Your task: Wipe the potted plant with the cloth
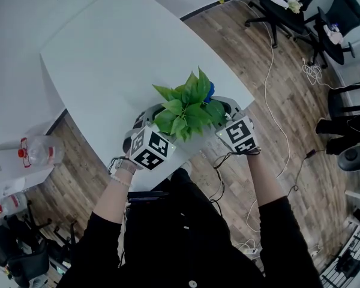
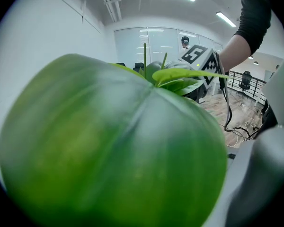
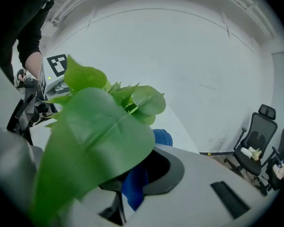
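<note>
Two black-sleeved arms reach forward, each hand holding a gripper at the near edge of the white rounded table [image 1: 108, 59]. Between the grippers stands the green leafy potted plant [image 1: 188, 105]. The left gripper [image 1: 145, 119] sits at the plant's left side. One broad leaf [image 2: 113, 145] fills its view, so I cannot tell whether its jaws are apart or together. The right gripper [image 3: 132, 193] is clamped on the blue cloth [image 3: 135, 186], which lies against the leaves on the plant's right. Far right, black office chairs [image 1: 291, 2] stand on the wooden floor [image 1: 276, 101].
</note>
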`<state>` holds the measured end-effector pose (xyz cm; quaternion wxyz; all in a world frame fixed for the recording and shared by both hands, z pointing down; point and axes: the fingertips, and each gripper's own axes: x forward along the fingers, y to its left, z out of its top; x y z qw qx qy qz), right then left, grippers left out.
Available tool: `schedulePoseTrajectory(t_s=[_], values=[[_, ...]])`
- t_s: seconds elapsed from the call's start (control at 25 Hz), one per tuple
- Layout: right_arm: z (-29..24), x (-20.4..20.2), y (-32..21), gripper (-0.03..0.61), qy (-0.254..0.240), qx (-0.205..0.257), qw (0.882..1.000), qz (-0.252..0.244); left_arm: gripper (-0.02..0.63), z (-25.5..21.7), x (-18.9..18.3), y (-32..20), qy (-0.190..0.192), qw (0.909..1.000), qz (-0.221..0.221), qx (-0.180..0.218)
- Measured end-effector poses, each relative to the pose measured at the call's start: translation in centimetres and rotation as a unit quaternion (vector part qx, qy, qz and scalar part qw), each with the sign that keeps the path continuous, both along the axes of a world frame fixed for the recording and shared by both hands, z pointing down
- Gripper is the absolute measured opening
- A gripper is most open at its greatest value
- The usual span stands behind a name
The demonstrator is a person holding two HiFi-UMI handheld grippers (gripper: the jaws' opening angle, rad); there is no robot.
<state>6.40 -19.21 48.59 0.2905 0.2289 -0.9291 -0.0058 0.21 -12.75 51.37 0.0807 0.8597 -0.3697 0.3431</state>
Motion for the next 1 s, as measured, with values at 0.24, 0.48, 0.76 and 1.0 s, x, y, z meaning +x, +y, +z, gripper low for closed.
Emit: schedulePoseTrajectory(t_s=[0.24,0.48,0.76,1.0], values=[[-0.4,-0.8,-1.4,0.078,0.008,0.009,1.0,-0.02,0.331,0.2,0.0,0.0,0.003,1.0,-0.003,-0.004],[1.4,-0.1,1.1,0.078,0.029,-0.005,0.999,-0.02,0.328,0.2,0.0,0.0,0.007,0.9999,-0.003,-0.009],[2.5,0.1,3.9,0.078,0.028,-0.013,0.999,0.032,0.324,0.3,-0.1,0.0,0.01,0.9998,-0.007,-0.014],[3.0,-0.4,6.5,0.078,0.042,-0.016,0.997,0.057,0.322,0.3,0.0,0.0,0.013,0.9997,-0.008,-0.017]])
